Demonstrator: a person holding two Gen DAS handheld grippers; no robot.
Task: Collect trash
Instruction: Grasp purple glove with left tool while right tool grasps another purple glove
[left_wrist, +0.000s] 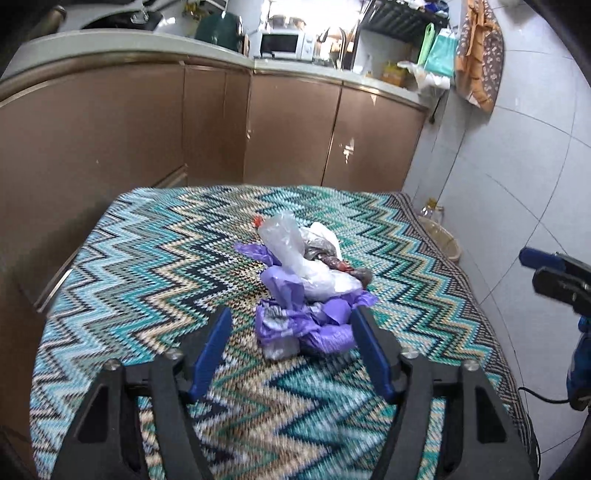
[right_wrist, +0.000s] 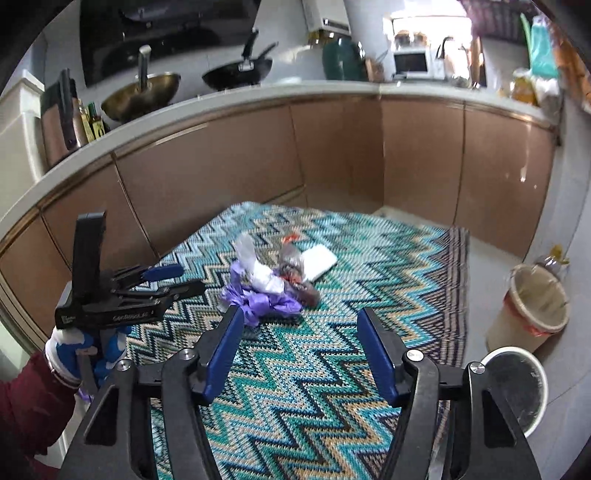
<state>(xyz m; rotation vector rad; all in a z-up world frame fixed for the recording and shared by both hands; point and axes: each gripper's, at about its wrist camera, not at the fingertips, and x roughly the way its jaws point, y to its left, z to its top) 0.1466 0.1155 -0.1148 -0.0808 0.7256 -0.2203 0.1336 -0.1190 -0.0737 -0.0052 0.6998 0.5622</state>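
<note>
Lying lengthwise from near to far on the zigzag cloth (left_wrist: 147, 258), the trash pile (left_wrist: 306, 288) sits before the left gripper (left_wrist: 291, 325), jaws apart; the right gripper (right_wrist: 301, 325) gapes too.

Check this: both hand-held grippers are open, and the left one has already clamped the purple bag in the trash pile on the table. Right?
Not quite. The left hand-held gripper is open around the purple bag, not clamped, as the left wrist view shows. The right hand-held gripper is open too.
</note>
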